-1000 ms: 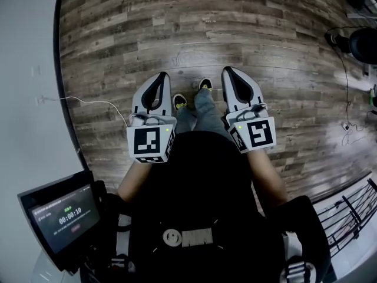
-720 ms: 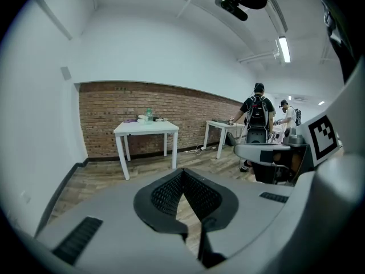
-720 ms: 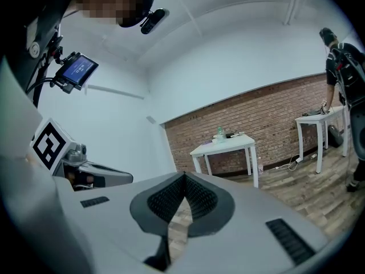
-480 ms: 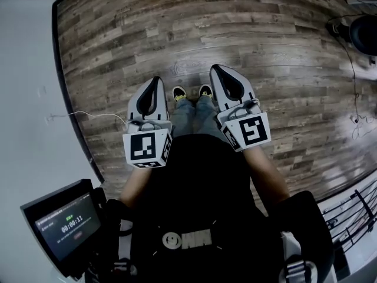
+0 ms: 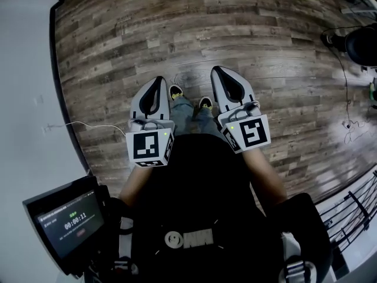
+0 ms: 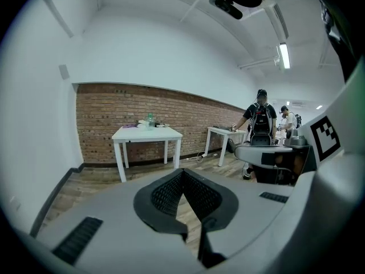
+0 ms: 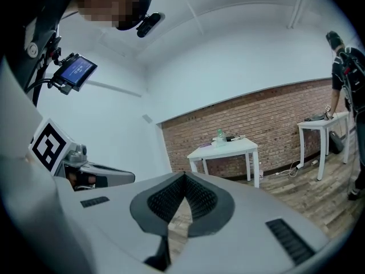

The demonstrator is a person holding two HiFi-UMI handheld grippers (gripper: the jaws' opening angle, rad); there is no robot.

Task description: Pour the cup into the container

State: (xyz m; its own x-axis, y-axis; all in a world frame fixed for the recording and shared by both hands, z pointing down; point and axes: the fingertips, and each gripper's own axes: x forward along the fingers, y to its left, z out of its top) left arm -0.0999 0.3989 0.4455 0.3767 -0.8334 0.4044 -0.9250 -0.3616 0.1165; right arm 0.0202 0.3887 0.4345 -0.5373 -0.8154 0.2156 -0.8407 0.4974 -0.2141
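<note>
Two grippers, both empty. On the left, the left gripper [image 5: 158,81] has its jaws pressed together on nothing, held out over the floor [image 5: 177,34]. Past the shoes [image 5: 176,91], the right gripper [image 5: 218,71] is the same: jaws together, nothing between them.

I judge the pour hasn't begun; this is the approach. A white table [image 6: 147,135] stands well off against the brick wall [image 6: 102,113]. It carries a few small things [image 6: 149,120], too small for me to tell whether the cup or container is among them.

Next I'd get to that table, find the cup, and open one pair of jaws.
</note>
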